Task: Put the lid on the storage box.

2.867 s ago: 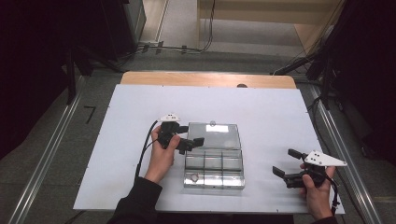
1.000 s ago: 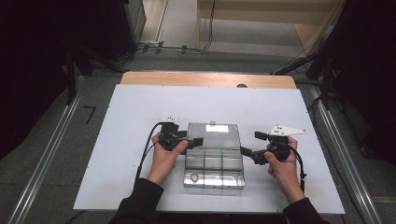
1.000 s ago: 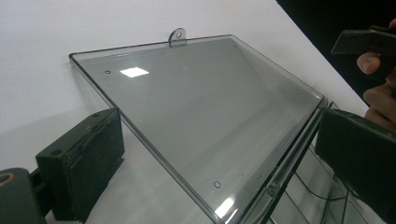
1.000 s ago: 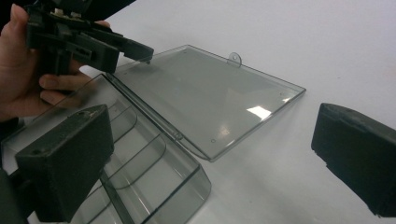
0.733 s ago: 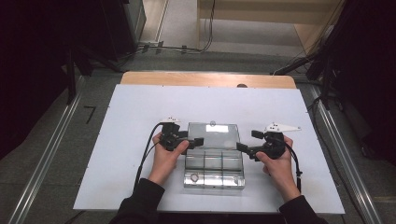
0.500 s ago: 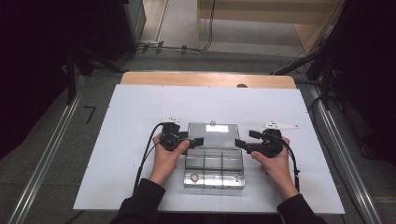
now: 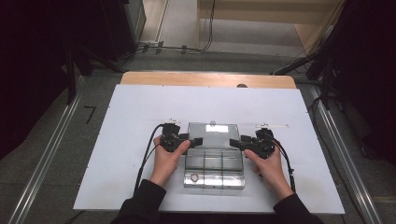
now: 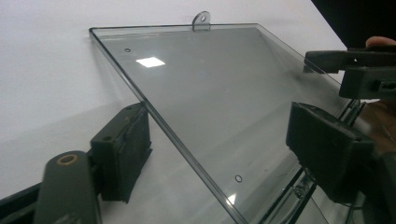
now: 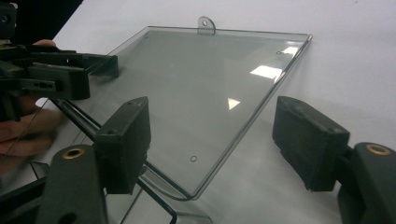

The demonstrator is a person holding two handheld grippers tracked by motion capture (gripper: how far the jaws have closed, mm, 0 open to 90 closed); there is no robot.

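Note:
A clear plastic compartment box (image 7: 214, 167) lies on the white table, its clear lid (image 7: 212, 134) folded flat behind it. My left gripper (image 7: 198, 141) is at the lid's left edge, and in the left gripper view its jaws (image 8: 224, 149) straddle that edge (image 8: 187, 140). They have just been closing, and the pads still stand apart from the edge. My right gripper (image 7: 232, 143) is at the lid's right edge. Its jaws (image 9: 217, 140) straddle the lid's right side (image 9: 243, 135), have also just been closing, and show gaps on both sides.
The white table top (image 7: 140, 116) spreads bare around the box, with a wooden strip (image 7: 205, 79) along its far edge. Metal rails (image 7: 46, 158) run down both sides. Black cables (image 7: 144, 154) trail from each gripper toward the person's sleeves.
The right hand has come in from the table's right front to the lid's right edge. The left hand has stayed at the lid's left edge.

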